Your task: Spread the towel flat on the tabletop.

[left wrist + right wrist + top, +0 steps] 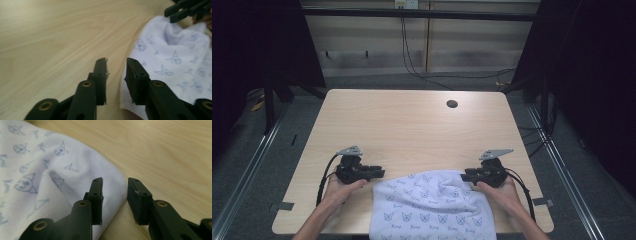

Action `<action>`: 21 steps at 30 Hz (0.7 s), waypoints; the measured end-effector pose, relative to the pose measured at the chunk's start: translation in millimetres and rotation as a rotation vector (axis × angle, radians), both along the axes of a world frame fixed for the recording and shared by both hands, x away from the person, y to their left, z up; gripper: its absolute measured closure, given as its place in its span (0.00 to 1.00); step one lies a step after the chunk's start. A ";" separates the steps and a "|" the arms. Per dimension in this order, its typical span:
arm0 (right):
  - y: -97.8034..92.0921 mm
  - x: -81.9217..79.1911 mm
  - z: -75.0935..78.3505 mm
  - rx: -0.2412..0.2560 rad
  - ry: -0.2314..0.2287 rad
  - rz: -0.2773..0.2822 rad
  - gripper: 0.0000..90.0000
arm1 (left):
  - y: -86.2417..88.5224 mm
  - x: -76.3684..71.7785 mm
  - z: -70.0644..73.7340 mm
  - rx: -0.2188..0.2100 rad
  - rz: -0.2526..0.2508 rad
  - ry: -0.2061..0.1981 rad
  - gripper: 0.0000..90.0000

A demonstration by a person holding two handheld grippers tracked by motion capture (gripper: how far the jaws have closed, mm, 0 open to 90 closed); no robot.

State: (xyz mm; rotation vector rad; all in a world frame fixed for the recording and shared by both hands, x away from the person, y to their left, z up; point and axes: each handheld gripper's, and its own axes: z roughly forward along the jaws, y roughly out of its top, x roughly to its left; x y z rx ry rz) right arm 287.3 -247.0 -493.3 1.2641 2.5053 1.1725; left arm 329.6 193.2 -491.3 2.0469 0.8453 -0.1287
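From the high view, the cloth [432, 207] lies rumpled at the desk's [402, 125] near edge, overhanging it, between the left tool [379, 173] and right tool [464, 176]. In the left gripper view, the jaws stand apart beside the cloth's hem, gripping nothing. In the right gripper view, the jaws stand apart at its corner; grasping and spreading likely remain.

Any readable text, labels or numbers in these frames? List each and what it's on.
Small script word printed under each cat-face motif on the white cloth: repeated across the fabric, too small and blurred to read in every view.
No readable text on the left gripper, the right gripper or the table.
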 end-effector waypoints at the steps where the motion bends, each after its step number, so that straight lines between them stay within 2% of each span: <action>1: 2.8 0.0 -2.0 -0.017 0.001 0.006 0.72 | -4.6 -2.0 -1.0 0.022 -0.027 -0.001 0.74; 3: 6.9 -1.4 -5.7 -0.027 -0.004 0.016 0.75 | -13.6 -8.9 -2.9 0.049 -0.063 0.007 0.68; 4: 7.7 -1.8 -5.6 -0.025 -0.001 0.021 0.80 | -17.3 -12.5 -4.0 0.060 -0.089 0.018 0.68; 5: 8.6 -1.9 -5.5 -0.022 0.002 0.032 0.87 | -22.5 -17.2 -5.5 0.102 -0.115 0.013 0.68; 6: 8.9 -2.8 -4.0 -0.027 -0.011 0.031 0.95 | -24.3 -20.0 -6.0 0.105 -0.119 -0.003 0.68; 8: 6.5 -2.1 0.2 0.012 -0.018 0.025 0.97 | -25.9 -22.7 -4.6 0.120 -0.119 -0.012 0.78; 10: 1.8 0.6 11.5 0.034 -0.052 0.008 0.97 | -26.4 -24.0 -3.5 0.133 -0.144 -0.032 0.89; 11: -1.0 3.3 18.6 0.051 -0.074 -0.001 0.97 | -26.9 -24.1 -3.0 0.133 -0.137 -0.037 0.94; 13: -4.9 9.6 34.3 0.078 -0.112 -0.020 0.97 | -26.1 -20.7 0.4 0.108 -0.113 -0.048 0.96; 15: -6.7 16.1 50.4 0.083 -0.150 -0.032 0.97 | -23.8 -15.2 9.6 0.077 -0.077 -0.076 0.96; 18: -8.1 25.0 77.6 0.091 -0.212 -0.055 0.97 | -20.0 -4.1 31.7 -0.001 -0.003 -0.143 0.96; 19: -8.9 26.9 83.5 0.091 -0.224 -0.059 0.97 | -21.4 0.4 41.3 -0.011 0.022 -0.177 0.96; 21: -11.0 32.4 97.3 0.094 -0.261 -0.079 0.97 | -24.8 6.0 54.1 -0.027 0.029 -0.204 0.96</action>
